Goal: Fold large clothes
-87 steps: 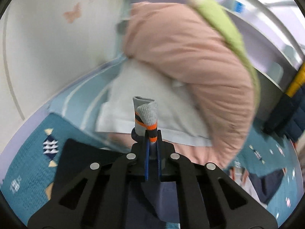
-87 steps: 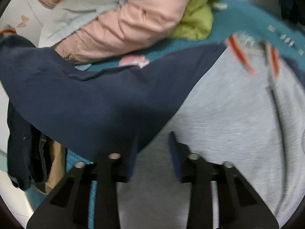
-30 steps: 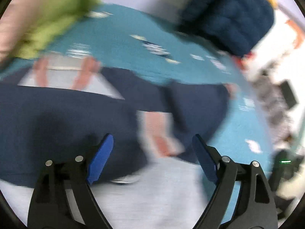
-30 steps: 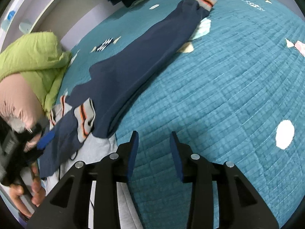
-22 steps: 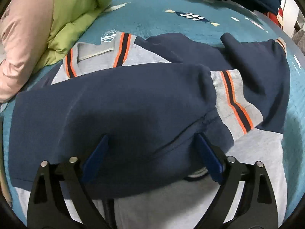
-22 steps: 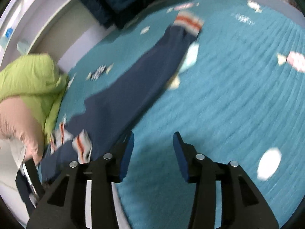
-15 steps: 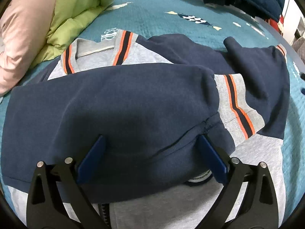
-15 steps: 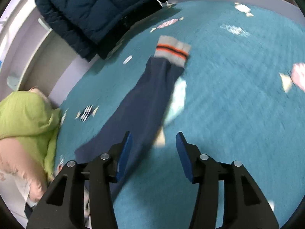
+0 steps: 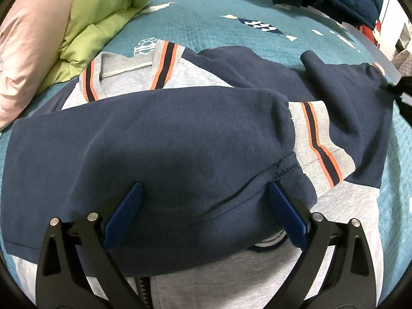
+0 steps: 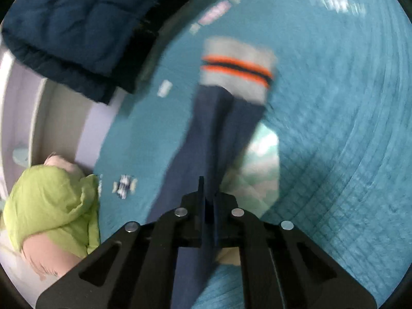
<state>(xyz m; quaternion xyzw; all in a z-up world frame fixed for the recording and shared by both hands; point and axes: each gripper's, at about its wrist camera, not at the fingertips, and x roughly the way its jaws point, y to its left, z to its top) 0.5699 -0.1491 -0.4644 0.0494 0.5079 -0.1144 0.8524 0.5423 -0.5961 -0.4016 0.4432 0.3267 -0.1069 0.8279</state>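
In the left wrist view, the left gripper (image 9: 203,206) is held wide open, gripping nothing, just above a folded navy sleeve of the grey and navy zip jacket (image 9: 180,149), spread on a teal quilted bedcover (image 9: 211,23).

In the right wrist view, the right gripper (image 10: 208,203) is squeezed tight on the other navy sleeve (image 10: 219,118), which runs away from it to its striped cuff.

Jacket (image 9: 180,82): grey body, navy sleeves, grey ribbed collar and cuffs with orange and navy stripes. Lies flat, front up, on the teal quilted bed (image 9: 206,25), collar toward the green and pink bedding. Zip visible at the lower front. One navy sleeve (image 9: 154,149) is folded across the chest, its striped cuff (image 9: 319,141) resting on the body. The other sleeve (image 10: 206,134) stretches out straight over the quilt, ending in its cuff (image 10: 237,69); right wrist view is blurred.
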